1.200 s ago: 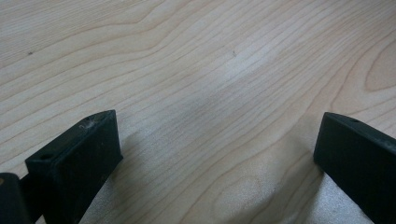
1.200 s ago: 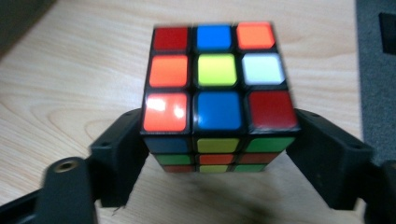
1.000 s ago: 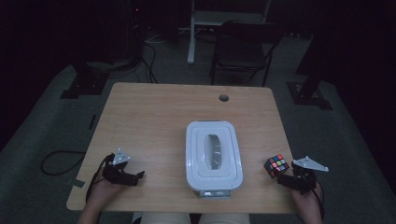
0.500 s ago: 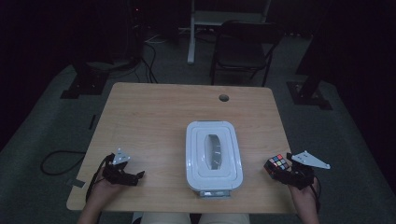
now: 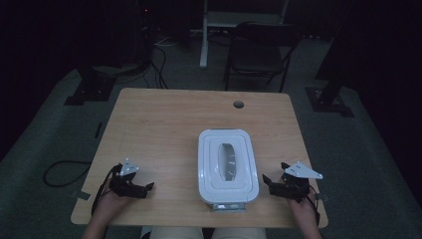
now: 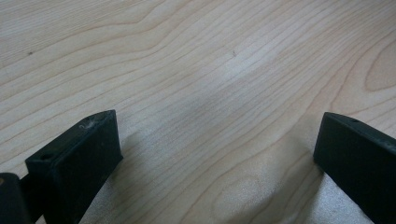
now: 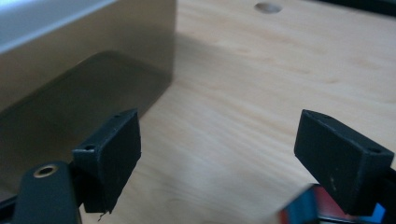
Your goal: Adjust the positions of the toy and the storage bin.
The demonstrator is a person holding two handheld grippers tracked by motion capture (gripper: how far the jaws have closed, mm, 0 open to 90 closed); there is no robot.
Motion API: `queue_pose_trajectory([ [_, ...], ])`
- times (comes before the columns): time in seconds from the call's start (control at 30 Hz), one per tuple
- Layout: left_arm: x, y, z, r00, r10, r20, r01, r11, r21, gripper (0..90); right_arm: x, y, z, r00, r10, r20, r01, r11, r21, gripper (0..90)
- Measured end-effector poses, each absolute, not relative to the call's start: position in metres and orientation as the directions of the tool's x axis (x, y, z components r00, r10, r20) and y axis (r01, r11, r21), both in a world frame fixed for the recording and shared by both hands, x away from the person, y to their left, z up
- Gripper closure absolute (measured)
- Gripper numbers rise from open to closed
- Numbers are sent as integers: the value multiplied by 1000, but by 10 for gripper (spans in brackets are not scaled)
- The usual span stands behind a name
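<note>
– Dark floor and a black folding chair are seen behind a pale wooden table. Which step is judged to be in hand?

– An approach, most likely. The right gripper is held low over the table's near right corner, just beside a white rectangular plastic container with a closed lid, which sits at the middle of the near half of the table. A small block with red and blue faces is caught, blurred, at the bottom edge of the right gripper view, close under the jaw on that view's right side.

– So the block is not yet grasped?

– No grasp is seen. The right jaws are spread wide, with bare wood between them. Whether the block is touched by a jaw cannot be told.

– And the other one?

– The left gripper is rested near the table's near left corner, well apart from the container. Its jaws are also spread wide, and nothing is held or touched.

– What is called for next?

– The right jaws would probably have to be drawn back and centred over the block before being closed on it. The lid would likely have to be lifted as well.
</note>
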State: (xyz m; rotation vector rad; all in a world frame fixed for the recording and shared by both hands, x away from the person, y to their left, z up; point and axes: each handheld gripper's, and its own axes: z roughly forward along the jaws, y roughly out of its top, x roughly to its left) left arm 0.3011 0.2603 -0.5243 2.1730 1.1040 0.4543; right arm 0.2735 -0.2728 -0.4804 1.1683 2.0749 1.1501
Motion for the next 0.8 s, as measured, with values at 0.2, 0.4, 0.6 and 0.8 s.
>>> queue_pose_trajectory([
  [0.2, 301, 260, -524, 585, 811, 14, 586, -434, 684, 14, 276, -261, -498, -533, 846, -18, 459, 307, 833, 170],
  [0.4, 301, 260, -524, 584, 812, 14, 586, -433, 684, 14, 281, -254, -515, -538, 843, -10, 510, 336, 792, 175],
  [0.6, 301, 260, -524, 584, 812, 13, 587, -433, 684, 14, 287, -250, -525, -550, 834, -37, 523, 379, 764, 165],
  [0.8, 301, 260, -524, 584, 812, 13, 586, -433, 684, 14, 291, -244, -527, -566, 823, -52, 534, 414, 737, 142],
])
